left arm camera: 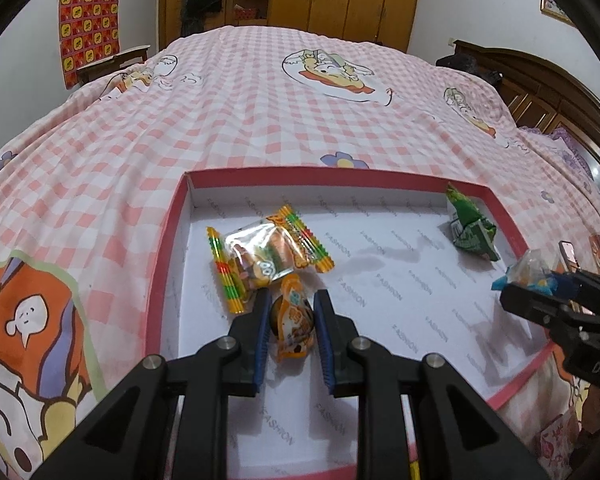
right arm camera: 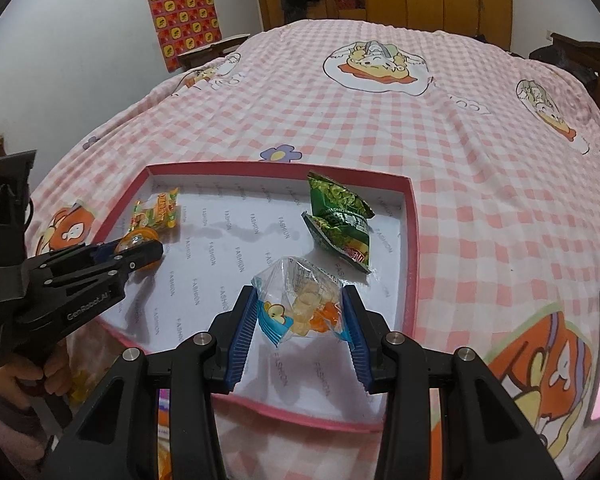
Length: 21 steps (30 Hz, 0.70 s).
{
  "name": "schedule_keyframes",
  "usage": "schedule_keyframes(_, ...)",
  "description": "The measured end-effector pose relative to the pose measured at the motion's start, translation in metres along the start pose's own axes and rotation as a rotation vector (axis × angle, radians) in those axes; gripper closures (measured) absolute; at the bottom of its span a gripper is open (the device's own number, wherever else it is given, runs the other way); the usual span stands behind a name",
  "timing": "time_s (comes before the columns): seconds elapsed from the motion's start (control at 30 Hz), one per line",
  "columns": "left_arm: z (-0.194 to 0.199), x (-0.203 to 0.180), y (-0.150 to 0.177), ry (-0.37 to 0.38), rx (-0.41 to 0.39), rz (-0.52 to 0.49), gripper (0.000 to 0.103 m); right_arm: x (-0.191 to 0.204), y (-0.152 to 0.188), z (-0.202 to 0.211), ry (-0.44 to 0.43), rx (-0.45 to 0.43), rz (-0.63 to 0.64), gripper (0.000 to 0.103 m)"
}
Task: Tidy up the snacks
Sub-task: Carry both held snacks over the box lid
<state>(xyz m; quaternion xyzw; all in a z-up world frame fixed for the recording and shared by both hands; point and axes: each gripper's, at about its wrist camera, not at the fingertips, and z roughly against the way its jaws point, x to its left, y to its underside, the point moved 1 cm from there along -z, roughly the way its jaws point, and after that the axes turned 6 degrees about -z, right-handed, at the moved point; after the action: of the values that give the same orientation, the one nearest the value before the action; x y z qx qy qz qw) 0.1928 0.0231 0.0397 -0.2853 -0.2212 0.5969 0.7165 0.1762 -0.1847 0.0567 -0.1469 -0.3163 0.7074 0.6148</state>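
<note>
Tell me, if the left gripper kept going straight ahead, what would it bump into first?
Probably the clear orange-striped snack packet, lying in the tray just beyond the small orange snack its fingers hold. Depth is uncertain.

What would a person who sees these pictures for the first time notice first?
Probably the shallow pink-rimmed box lying on the pink checked bedspread, with snacks inside. The left hand-held gripper closes on a small orange snack near the box's left side, beside a striped orange packet. The right hand-held gripper holds a clear candy bag above the box, near a green packet.
</note>
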Motion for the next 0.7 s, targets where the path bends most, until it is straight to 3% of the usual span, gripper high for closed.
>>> schedule_keyframes(0.7, -0.008, 0.001, -0.004, -0.016, -0.018, -0.004, 0.079, -0.015, -0.012, -0.034, 0.034, 0.01, -0.053, 0.06)
